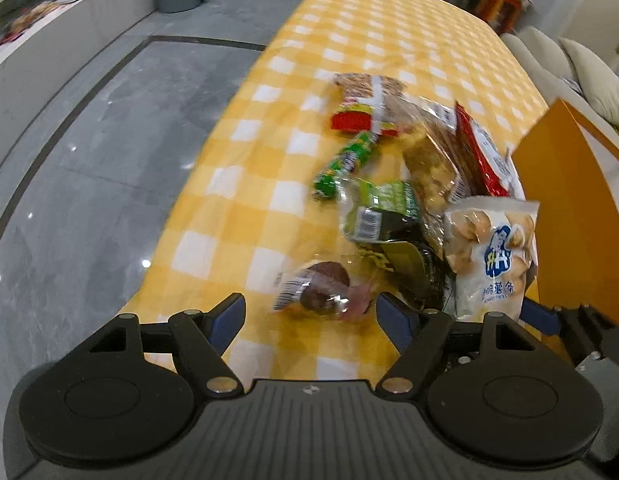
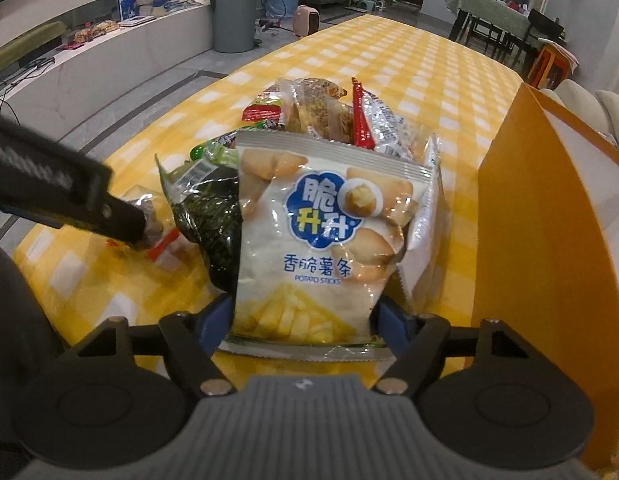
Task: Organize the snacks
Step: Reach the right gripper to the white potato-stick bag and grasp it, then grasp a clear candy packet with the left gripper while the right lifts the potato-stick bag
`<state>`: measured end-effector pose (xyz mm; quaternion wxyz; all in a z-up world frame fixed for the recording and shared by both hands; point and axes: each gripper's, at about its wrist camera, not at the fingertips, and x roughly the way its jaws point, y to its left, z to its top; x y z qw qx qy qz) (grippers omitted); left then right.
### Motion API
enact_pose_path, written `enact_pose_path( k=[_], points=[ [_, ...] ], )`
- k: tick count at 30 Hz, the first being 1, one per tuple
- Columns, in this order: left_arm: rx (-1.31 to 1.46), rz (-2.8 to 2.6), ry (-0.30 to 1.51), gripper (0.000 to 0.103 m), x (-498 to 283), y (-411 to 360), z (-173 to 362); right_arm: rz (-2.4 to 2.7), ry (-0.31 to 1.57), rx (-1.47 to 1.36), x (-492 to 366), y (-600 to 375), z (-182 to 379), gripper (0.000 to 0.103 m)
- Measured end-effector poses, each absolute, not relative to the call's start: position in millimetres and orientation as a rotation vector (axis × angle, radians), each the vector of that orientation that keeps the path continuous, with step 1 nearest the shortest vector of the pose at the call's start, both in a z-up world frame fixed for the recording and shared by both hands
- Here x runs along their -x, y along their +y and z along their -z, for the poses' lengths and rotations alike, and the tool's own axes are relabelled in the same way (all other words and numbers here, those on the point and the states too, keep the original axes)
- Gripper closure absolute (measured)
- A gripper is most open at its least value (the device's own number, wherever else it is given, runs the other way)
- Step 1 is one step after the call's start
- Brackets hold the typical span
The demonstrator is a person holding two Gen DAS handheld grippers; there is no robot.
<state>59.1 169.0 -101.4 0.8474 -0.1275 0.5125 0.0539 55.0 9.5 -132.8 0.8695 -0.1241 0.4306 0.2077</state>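
Observation:
My right gripper (image 2: 303, 316) is shut on the lower part of a white potato sticks bag (image 2: 309, 232), and its blue pads touch both of the bag's sides. The bag stands upright against the snack pile. My left gripper (image 1: 311, 316) is open wide just above a clear-wrapped round brown snack (image 1: 321, 288), which lies on the cloth between its fingers without touching them. In the right wrist view one left finger (image 2: 121, 220) reaches in beside that wrapped snack (image 2: 161, 240). The potato sticks bag (image 1: 489, 252) also shows at the right of the left wrist view.
The pile holds a dark seaweed pack (image 1: 389, 232), a green tube pack (image 1: 345, 164), a red-and-brown nut pack (image 1: 365, 104), a clear biscuit bag (image 1: 433, 160) and a red pack (image 1: 481, 152). An orange open box (image 2: 529, 220) stands right of it. The yellow checked table (image 1: 245, 200) ends at the left, above grey floor.

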Motion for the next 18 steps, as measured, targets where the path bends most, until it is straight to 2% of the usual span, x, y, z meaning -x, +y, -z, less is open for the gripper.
enact_pose_path(
  k=[9, 13, 15, 18],
  points=[
    [0.210, -0.086, 1.103, 0.018, -75, 163, 119, -0.446, 0.893, 0.175, -61, -7, 125, 0.042],
    [0.200, -0.079, 1.122, 0.035, -76, 161, 123, -0.453, 0.885, 0.164, -60, -10, 121, 0.045],
    [0.174, -0.100, 1.120, 0.049, -74, 158, 123, -0.455, 0.882, 0.163, -60, -12, 120, 0.045],
    [0.167, -0.124, 1.120, 0.054, -74, 158, 122, -0.453, 0.880, 0.153, -60, -15, 117, 0.046]
  ],
)
